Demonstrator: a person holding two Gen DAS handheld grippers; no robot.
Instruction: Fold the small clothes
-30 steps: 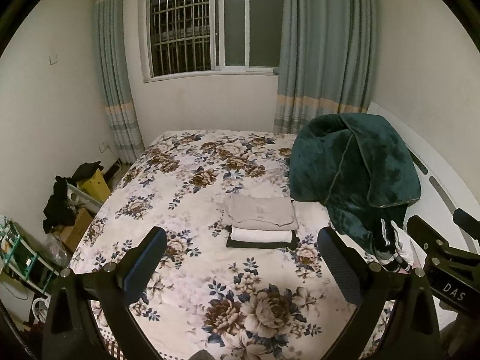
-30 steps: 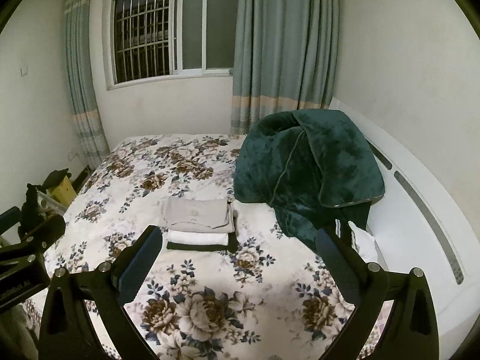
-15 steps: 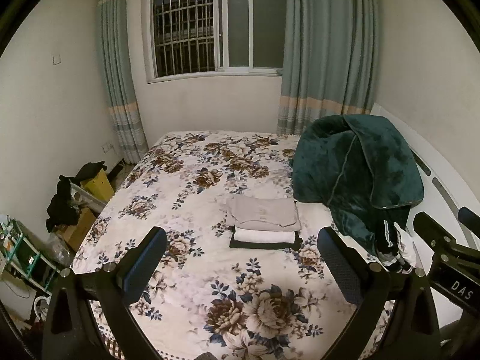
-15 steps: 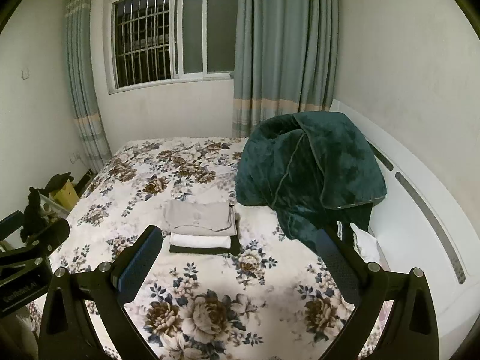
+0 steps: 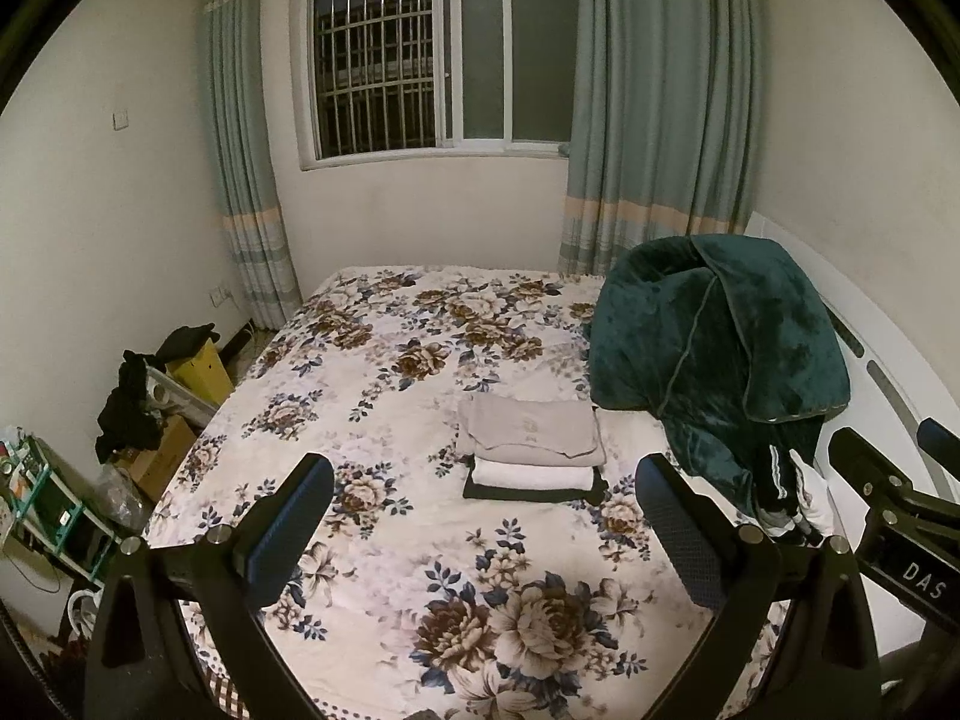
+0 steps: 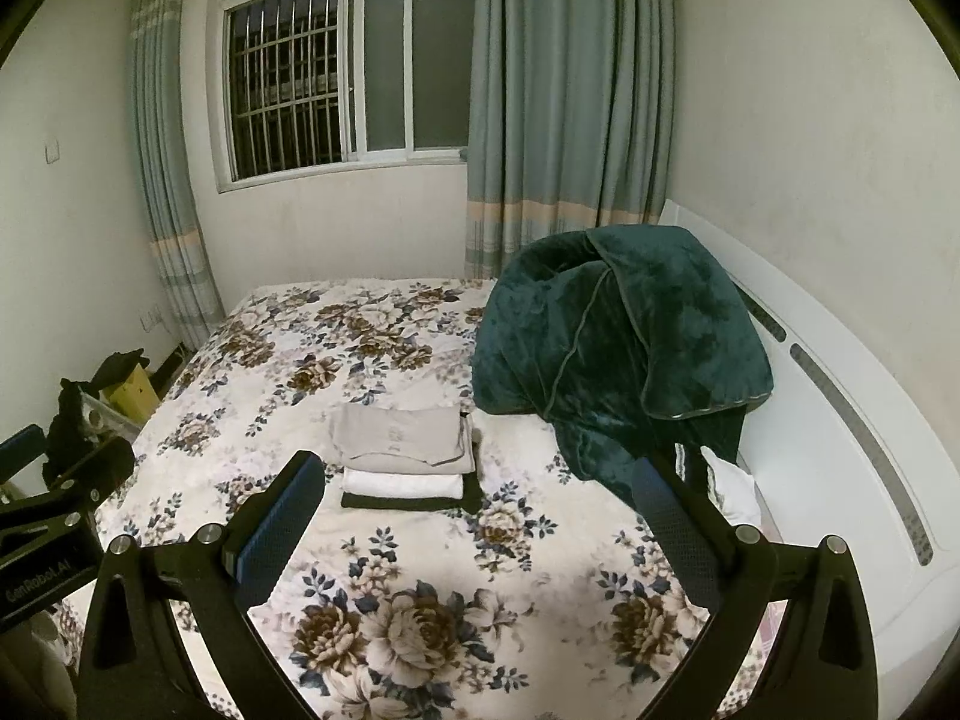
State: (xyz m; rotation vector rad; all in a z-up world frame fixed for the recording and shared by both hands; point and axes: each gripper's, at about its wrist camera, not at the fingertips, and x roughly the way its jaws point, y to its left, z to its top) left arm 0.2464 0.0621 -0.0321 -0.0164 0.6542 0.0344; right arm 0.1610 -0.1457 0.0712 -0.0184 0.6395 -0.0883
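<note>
A stack of three folded clothes (image 5: pixel 531 450) lies on the floral bed (image 5: pixel 384 396): beige on top, white in the middle, black at the bottom. It also shows in the right wrist view (image 6: pixel 405 456). My left gripper (image 5: pixel 486 531) is open and empty, held above the near part of the bed, well short of the stack. My right gripper (image 6: pixel 474 528) is open and empty too, at a like distance. A black-and-white striped garment (image 5: pixel 792 495) lies unfolded at the bed's right edge under the green blanket; it also shows in the right wrist view (image 6: pixel 717 480).
A bulky dark green blanket (image 5: pixel 720 354) is heaped at the right of the bed against the white headboard (image 6: pixel 840 420). Boxes and dark clothes (image 5: pixel 156 396) crowd the floor on the left. A window (image 5: pixel 432 60) and curtains are behind.
Both grippers have drawn back and risen a little from the bed, so the stack looks slightly farther away. Both stay open and empty.
</note>
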